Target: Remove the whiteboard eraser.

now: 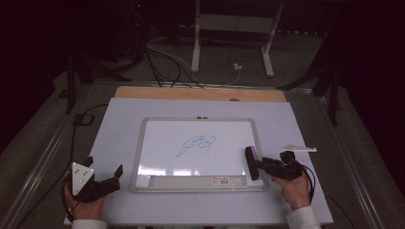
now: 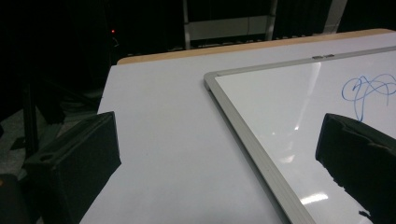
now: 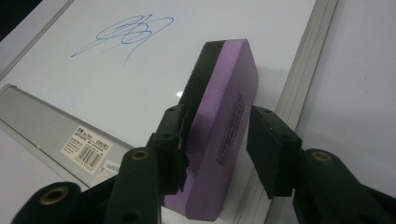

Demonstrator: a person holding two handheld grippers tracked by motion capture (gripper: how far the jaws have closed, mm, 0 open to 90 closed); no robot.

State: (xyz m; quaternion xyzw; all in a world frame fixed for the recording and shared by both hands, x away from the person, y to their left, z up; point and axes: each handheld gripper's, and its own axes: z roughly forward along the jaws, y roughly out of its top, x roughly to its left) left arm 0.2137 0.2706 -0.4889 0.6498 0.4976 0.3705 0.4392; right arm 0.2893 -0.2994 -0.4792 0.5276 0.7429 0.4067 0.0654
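At the far left, near 8 o'clock of the surface [image 1: 119, 124], the left claw [image 1: 106, 176] rested in the person's left hand [image 1: 83, 202]. Its 2 jaws stood wide apart and nothing was between them; in the left gripper view the bare surface and the corner of the board's frame lay between the jaws.

In the middle lay the whiteboard [image 1: 162, 148], flat on the surface. The blue scribble [image 1: 197, 144] was at the centre of it, complete and not touched. A grey tray [image 1: 181, 182] with a small label ran along the board's near edge, at 6 o'clock.

To the right, at about 4 o'clock of the board, the right claw [image 1: 255, 164] held the eraser [image 1: 251, 163], a purple block with a black felt side. In the right gripper view the jaws were narrow and pressed on both sides of the eraser [image 3: 224, 126], which stood on its edge over the board's right frame. A white marker [image 1: 298, 149] lay on the surface at 3 o'clock, apart from the board.

I judge that the picking up of the eraser was done. The wiping was all left: the eraser had to travel toward 10 o'clock to reach the scribble and clean it.
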